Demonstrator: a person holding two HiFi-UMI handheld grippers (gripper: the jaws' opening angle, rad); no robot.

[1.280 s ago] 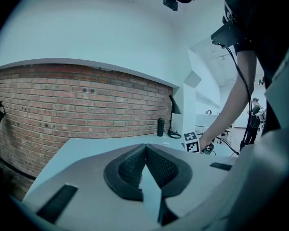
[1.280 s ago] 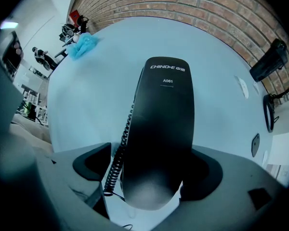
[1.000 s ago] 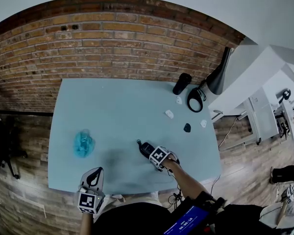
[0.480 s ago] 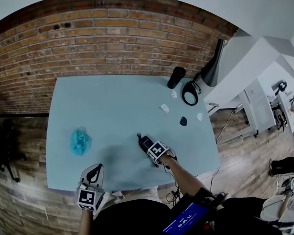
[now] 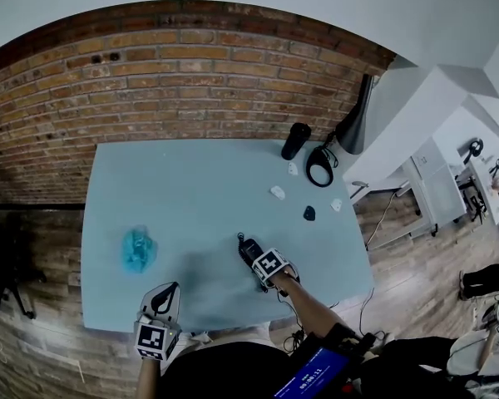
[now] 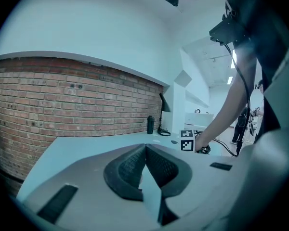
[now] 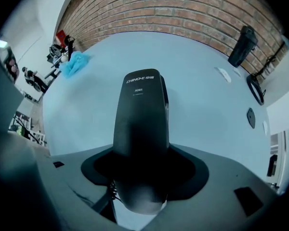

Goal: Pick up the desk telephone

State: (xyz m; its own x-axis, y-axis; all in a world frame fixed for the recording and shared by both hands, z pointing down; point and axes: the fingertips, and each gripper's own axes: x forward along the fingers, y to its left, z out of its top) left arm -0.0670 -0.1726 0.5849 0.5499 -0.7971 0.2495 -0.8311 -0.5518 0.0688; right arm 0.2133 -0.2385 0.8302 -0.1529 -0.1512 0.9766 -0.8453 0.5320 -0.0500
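Note:
A black telephone handset (image 7: 140, 124) lies lengthwise between the jaws of my right gripper (image 7: 140, 165), which is shut on its near end. Its coiled cord (image 7: 111, 192) shows just below. In the head view the handset (image 5: 249, 249) sits over the pale blue table (image 5: 191, 181) near the front right, with the right gripper (image 5: 263, 264) pointing steeply down at it. I cannot tell whether the handset touches the table. My left gripper (image 5: 161, 299) hovers at the table's near edge, shut and empty; in its own view the left gripper (image 6: 144, 150) has its pads meeting at the tips.
A crumpled blue thing (image 5: 140, 248) lies at the left. At the back right stand a black cylinder (image 5: 296, 140) and a black lamp (image 5: 320, 165) with a ring base. Small white pieces (image 5: 277, 193) and a small black piece (image 5: 308, 213) lie nearby. A brick wall (image 5: 191, 81) runs behind.
The right gripper has rolled slightly about its own axis with the handset in it, staying in place. The left gripper has hardly moved.

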